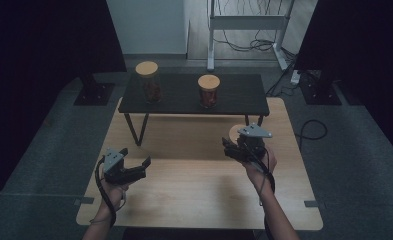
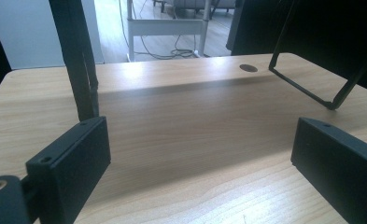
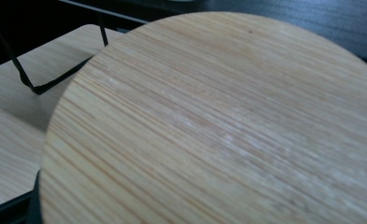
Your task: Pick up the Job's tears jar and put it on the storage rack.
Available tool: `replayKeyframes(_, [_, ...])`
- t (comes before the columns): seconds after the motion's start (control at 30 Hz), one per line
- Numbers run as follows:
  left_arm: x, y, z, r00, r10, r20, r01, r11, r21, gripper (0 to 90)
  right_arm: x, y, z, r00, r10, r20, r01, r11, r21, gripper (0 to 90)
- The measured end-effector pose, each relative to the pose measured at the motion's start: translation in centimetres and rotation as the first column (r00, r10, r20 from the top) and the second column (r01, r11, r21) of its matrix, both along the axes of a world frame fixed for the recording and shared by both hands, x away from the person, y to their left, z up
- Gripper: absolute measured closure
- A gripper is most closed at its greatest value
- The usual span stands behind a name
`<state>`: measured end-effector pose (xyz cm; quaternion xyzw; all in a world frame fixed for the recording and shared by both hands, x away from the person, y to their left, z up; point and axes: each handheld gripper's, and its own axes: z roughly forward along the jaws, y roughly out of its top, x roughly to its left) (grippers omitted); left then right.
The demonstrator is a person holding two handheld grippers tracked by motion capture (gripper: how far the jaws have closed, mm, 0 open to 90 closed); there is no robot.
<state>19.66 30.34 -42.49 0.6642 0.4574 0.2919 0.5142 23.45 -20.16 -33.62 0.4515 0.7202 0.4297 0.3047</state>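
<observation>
My right gripper (image 1: 232,145) hovers over the right side of the wooden table (image 1: 194,190), just in front of the black shelf (image 1: 179,95). A round wooden lid (image 1: 234,134) sits right at its jaws. In the right gripper view this lid (image 3: 218,126) lies so close that it hides the jaws and whatever is under it. The gripper seems shut on a jar under that lid. Two glass jars with wooden lids stand on the shelf, one at the left (image 1: 150,87) and one in the middle (image 1: 208,95). My left gripper (image 1: 135,157) (image 2: 200,140) is open over bare table.
The shelf stands on thin black legs (image 2: 81,70) (image 2: 312,88) ahead of my left gripper. A cable hole (image 2: 249,68) sits in the tabletop. Beyond the table are a white desk frame (image 1: 246,22), floor cables (image 1: 311,130) and dark stands at both sides.
</observation>
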Motion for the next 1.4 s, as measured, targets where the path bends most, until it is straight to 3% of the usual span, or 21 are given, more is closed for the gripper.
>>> replayKeyframes(1.4, [0.1, 0.3, 0.0, 1.0000, 0.010, -0.002, -0.010, 0.9999, -0.003, 4.4, 2.4, 0.2, 3.9, 0.9990, -0.014, 0.042, 0.015, 1.000, -0.020, 25.4])
